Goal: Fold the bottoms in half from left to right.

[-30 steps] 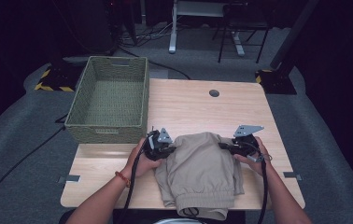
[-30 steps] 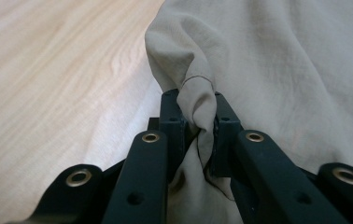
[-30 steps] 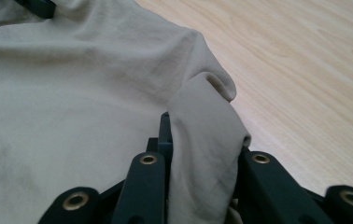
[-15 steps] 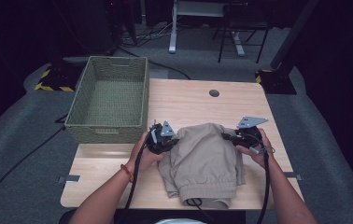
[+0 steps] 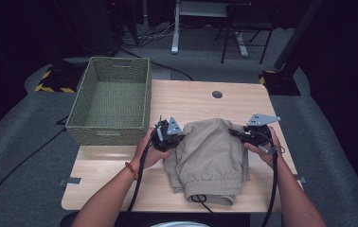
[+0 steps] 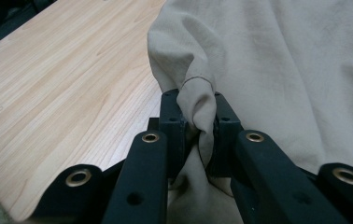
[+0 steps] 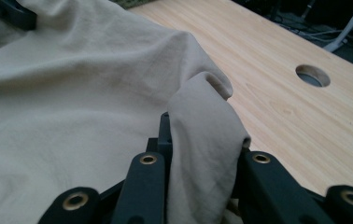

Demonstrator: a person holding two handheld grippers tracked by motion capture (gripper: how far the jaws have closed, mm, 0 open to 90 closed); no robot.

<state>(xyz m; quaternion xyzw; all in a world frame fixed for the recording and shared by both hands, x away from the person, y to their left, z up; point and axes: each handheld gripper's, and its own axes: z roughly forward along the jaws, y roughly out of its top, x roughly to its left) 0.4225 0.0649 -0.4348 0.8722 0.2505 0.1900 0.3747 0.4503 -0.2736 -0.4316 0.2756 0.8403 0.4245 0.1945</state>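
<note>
The tan shorts lie on the tabletop, long axis running toward the person, waistband nearest them. Each far corner is pinched: the left gripper has its fingers clamped on the left fold, the right gripper on the right. The basket stands just left, nearer the left gripper.
</note>
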